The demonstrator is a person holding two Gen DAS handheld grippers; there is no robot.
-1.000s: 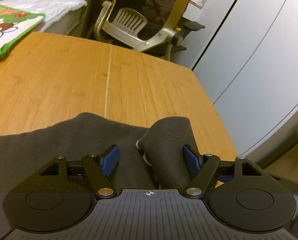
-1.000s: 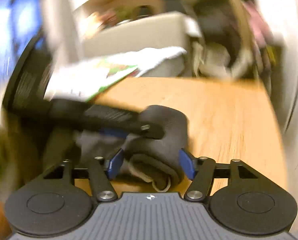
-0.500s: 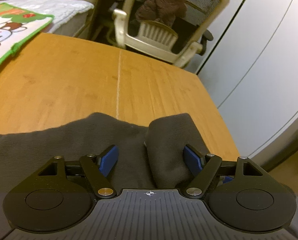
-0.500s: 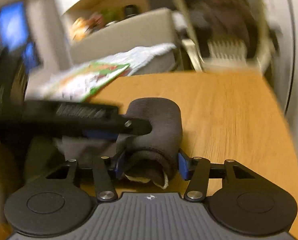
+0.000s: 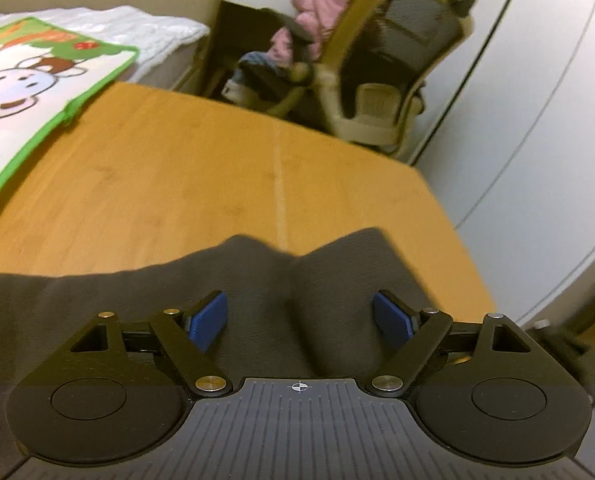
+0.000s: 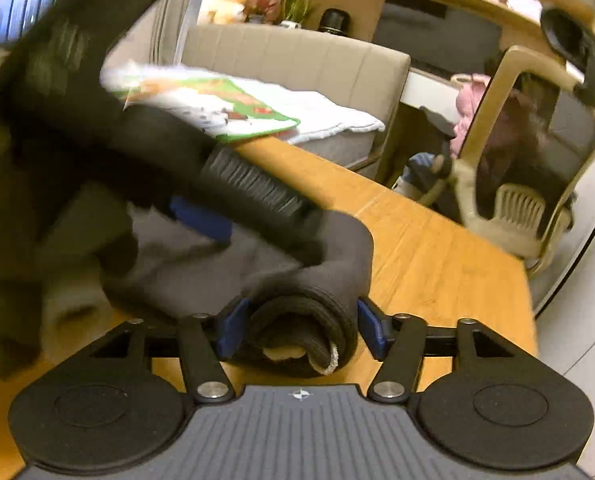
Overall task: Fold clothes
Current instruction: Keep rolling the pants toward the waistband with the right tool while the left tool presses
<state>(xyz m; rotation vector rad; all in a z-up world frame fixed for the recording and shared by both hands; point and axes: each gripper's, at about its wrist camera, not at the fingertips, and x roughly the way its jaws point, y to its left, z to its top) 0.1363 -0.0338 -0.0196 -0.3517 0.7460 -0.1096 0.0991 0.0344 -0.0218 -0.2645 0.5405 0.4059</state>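
A dark grey garment (image 5: 137,312) lies spread on the wooden table (image 5: 177,184), with a raised fold (image 5: 337,272) on its right side. My left gripper (image 5: 300,320) hovers over that fold. Its jaws are opening and its blue pads stand apart from the cloth. In the right wrist view the garment's rolled edge (image 6: 309,320) sits between the pads of my right gripper (image 6: 302,328). Those jaws are opening too and no longer squeeze the roll. The left gripper's black body crosses this view, and one of its blue pads (image 6: 201,220) shows above the cloth.
A cartoon-print mat with a green border (image 5: 37,92) covers the table's far left corner. Behind it is a white blanket (image 5: 137,28) on a beige bed. An office chair (image 5: 397,80) hung with pink clothes stands past the far edge. White cabinet doors (image 5: 537,120) line the right.
The left jaws widened and the fold under them lies flatter. The right jaws closed on the rolled edge, then loosened, while the right wrist rolled and moved sideways.
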